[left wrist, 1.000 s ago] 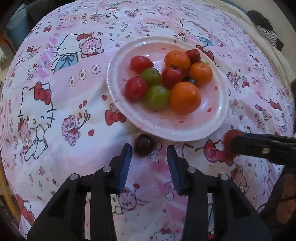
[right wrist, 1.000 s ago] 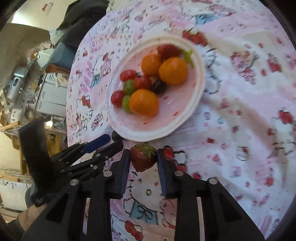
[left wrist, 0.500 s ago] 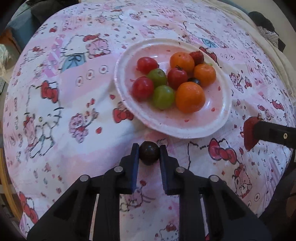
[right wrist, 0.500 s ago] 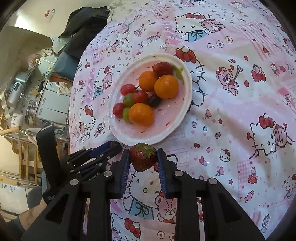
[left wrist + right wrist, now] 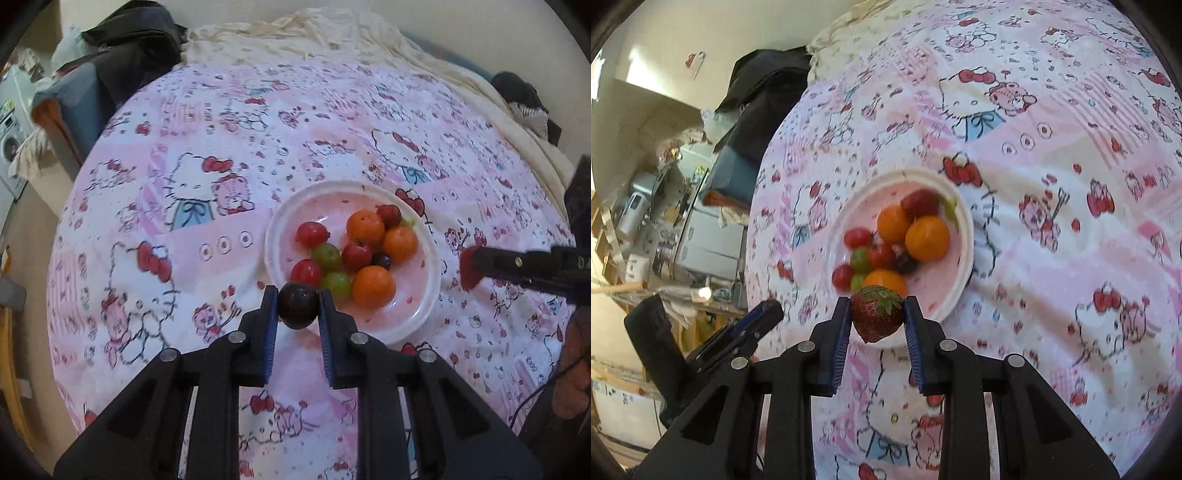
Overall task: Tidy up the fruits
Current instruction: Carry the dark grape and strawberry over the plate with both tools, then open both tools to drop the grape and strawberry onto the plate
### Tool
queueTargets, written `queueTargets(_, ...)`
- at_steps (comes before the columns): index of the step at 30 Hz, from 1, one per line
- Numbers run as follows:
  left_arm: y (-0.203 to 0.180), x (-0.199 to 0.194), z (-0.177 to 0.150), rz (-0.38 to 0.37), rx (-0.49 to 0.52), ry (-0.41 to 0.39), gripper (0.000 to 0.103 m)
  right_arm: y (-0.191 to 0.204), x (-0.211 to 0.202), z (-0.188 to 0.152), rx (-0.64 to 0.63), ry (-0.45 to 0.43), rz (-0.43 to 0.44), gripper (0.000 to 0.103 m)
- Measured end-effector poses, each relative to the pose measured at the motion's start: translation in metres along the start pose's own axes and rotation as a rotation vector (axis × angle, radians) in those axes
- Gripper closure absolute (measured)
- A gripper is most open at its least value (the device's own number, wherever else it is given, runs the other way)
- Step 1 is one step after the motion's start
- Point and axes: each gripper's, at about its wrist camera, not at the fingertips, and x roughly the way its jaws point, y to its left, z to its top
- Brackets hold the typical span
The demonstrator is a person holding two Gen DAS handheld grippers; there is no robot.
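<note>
Since a second ago the left gripper has clamped onto the dark grape and raised it off the tablecloth beside the plate, while the right gripper keeps its strawberry pinched, so both fruits seem plate-bound.

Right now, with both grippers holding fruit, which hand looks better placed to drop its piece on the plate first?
Probably left: the left gripper, shut on the dark grape, sits at the plate rim beside bare space.

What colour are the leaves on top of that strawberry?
Green, on the dark red strawberry held in the right gripper; the right wrist view shows it best.
</note>
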Motion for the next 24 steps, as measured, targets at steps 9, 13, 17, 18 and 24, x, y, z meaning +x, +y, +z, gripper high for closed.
queueTargets(9,-0.006,0.037,-0.001,-0.039,0.002,0.076,0.085,-0.014,0.042,0.011,0.065,0.064,-0.007,0.073)
queueTargets(13,-0.014,0.044,-0.004,-0.035,0.022,0.082,0.085,-0.02,0.054,0.012,0.088,0.08,-0.007,0.072)
queueTargets(17,-0.019,0.048,-0.007,-0.03,0.047,0.073,0.084,-0.027,0.062,0.011,0.107,0.092,-0.017,0.07)
queueTargets(18,-0.019,0.049,-0.007,-0.037,0.044,0.075,0.084,-0.029,0.063,0.011,0.111,0.094,-0.021,0.07)
queueTargets(24,-0.017,0.051,-0.003,-0.049,0.015,0.091,0.074,-0.031,0.059,0.011,0.124,0.088,-0.022,0.049)
